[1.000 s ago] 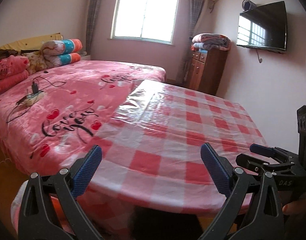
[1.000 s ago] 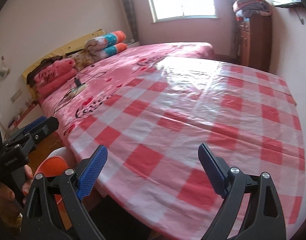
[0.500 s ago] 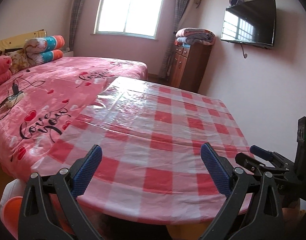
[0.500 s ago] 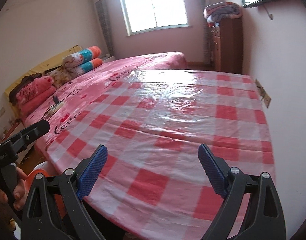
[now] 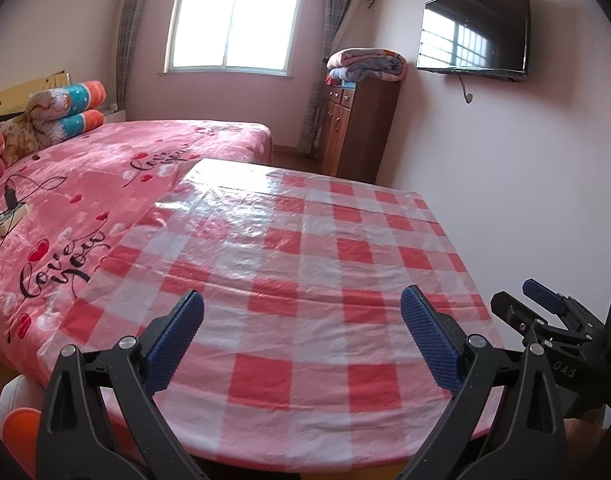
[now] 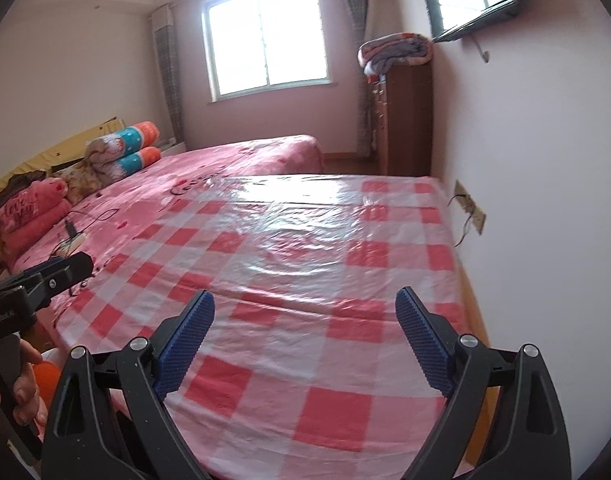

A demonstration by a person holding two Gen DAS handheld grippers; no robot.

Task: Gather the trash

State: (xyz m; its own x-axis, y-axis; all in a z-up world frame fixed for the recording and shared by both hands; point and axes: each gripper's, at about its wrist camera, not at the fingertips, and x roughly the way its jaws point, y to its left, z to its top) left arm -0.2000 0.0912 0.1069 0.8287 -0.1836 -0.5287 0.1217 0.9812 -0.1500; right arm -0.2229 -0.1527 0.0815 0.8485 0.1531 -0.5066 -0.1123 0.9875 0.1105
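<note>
No trash shows on the table with the red-and-white checked plastic cloth, also in the right wrist view. My left gripper is open and empty above the table's near edge; it also shows at the left of the right wrist view. My right gripper is open and empty above the near edge; it shows at the right of the left wrist view. An orange and white container sits low at the left, mostly hidden; it shows in the right wrist view too.
A pink bed adjoins the table's left side, with a power strip and cable and rolled quilts. A wooden cabinet stands beyond. The wall runs along the table's right, with a socket.
Both views have tilted up and swung right, so the table fills more of each view and the bed less. Both grippers stay open and empty.
</note>
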